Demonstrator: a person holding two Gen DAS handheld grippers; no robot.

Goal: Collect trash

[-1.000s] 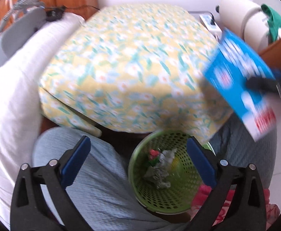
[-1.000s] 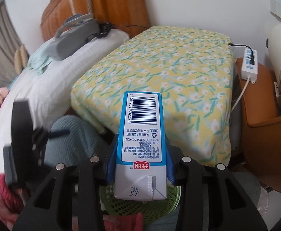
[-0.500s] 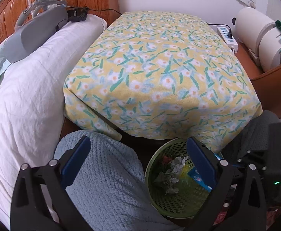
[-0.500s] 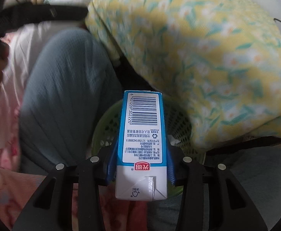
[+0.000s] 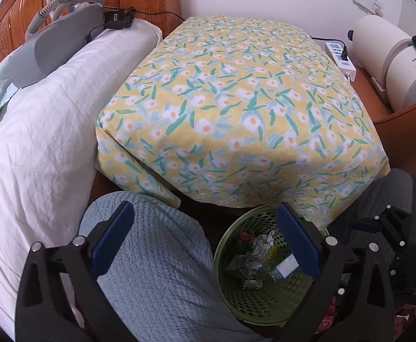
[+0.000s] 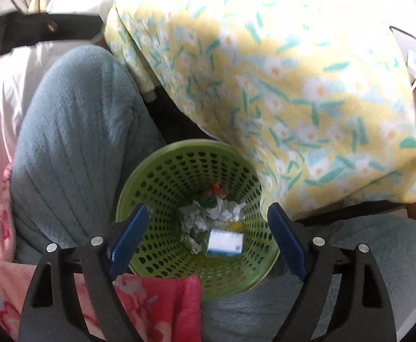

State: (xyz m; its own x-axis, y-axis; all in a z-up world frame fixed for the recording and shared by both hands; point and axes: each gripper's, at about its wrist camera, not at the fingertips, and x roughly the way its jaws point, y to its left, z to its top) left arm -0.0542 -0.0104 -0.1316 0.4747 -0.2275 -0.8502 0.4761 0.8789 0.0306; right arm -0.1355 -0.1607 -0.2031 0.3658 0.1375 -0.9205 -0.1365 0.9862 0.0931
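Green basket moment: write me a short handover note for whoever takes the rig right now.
Right tool: open, jaws just opened, nothing between them, over the green basket.
Left tool: open, empty.
Milk carton: lying in the basket beside crumpled paper.
Done: carton binned.
Left: no other trash visible on the flowered cloth; look elsewhere.

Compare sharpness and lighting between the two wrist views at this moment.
Left wrist: crisp, evenly daylit floral cloth, fisheye bending at the edges. Right wrist: cloth smeared by motion blur and overexposed at top; green basket and carton sharper.
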